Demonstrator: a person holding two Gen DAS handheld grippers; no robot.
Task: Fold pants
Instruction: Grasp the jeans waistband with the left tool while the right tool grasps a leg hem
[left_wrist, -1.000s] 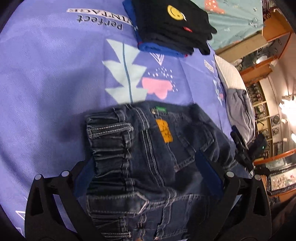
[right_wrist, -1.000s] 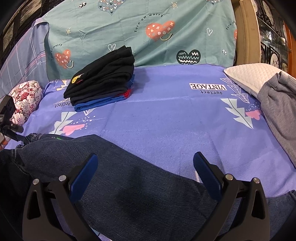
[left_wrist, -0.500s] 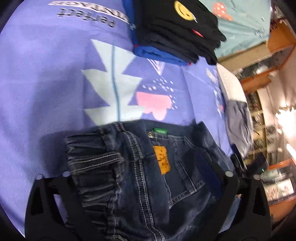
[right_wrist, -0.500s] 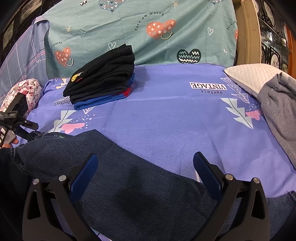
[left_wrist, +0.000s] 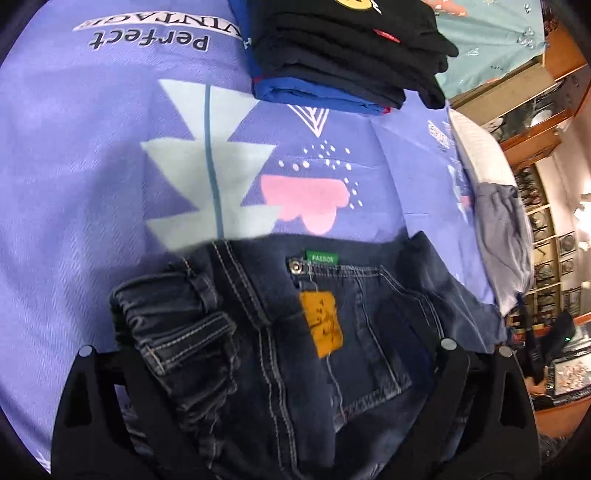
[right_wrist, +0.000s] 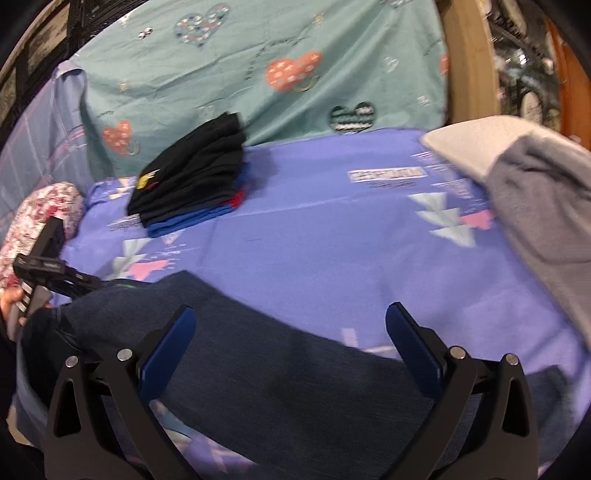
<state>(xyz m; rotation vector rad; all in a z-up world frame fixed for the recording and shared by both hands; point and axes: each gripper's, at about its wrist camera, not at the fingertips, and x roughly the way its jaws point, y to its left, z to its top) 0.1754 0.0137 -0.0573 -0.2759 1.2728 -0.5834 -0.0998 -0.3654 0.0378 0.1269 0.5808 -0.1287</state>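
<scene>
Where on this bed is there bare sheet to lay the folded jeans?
Widest bare sheet: between the stack of folded clothes, the grey garment and the jeans. A smaller patch lies beside the waistband, below the printed lettering. It is crowded along the grey garment and pillow.
</scene>
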